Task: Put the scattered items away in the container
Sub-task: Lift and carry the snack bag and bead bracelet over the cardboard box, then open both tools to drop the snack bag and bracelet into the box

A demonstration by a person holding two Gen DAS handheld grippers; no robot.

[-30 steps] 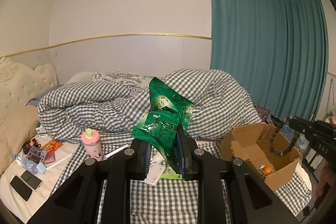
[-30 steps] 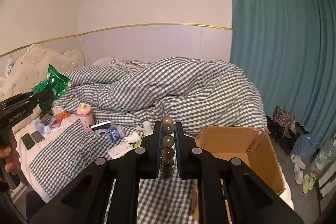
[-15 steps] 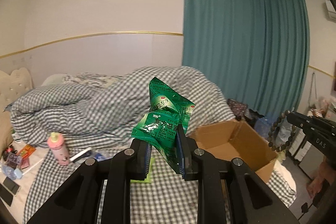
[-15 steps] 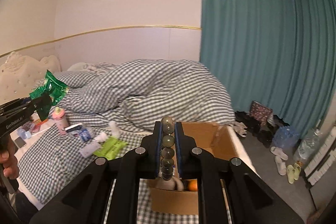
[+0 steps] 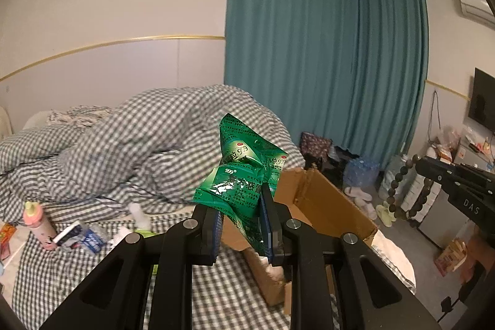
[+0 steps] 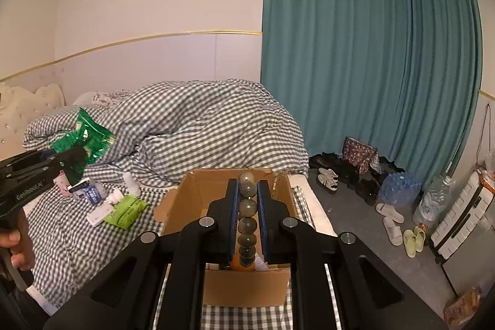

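The room was a bedroom with pale walls and long teal curtains (image 6: pixel 365 57) hanging beside a bed (image 6: pixel 62 231) covered in grey-and-white check, a rumpled duvet (image 6: pixel 201 126) of the same check heaped along its far side. An open cardboard box (image 6: pixel 247 286) sat on the bed near its foot end, and in the right wrist view something orange showed at its bottom. On the floor past the bed lay shoes and slippers (image 6: pixel 393 225) and a shrink-wrapped pack of water bottles (image 6: pixel 399 187). The left tongs (image 5: pixel 241 225) were clamped on a crumpled strip of green sachets (image 5: pixel 244 175), held in the air above the bed just beside the box. The right tongs (image 6: pixel 247 200) were pressed together on a string of dark beads (image 6: pixel 247 206) directly over the open box; in the left wrist view the loop of beads (image 5: pixel 399 184) dangled below their tips. A hand (image 6: pixel 15 249) gripped the handle of the left tongs. Still scattered on the bed, well apart from the box, were a green packet (image 6: pixel 125 211), a small white bottle (image 6: pixel 131 184), a blue-and-white pack (image 6: pixel 92 194) and a pink bottle (image 5: pixel 38 221).
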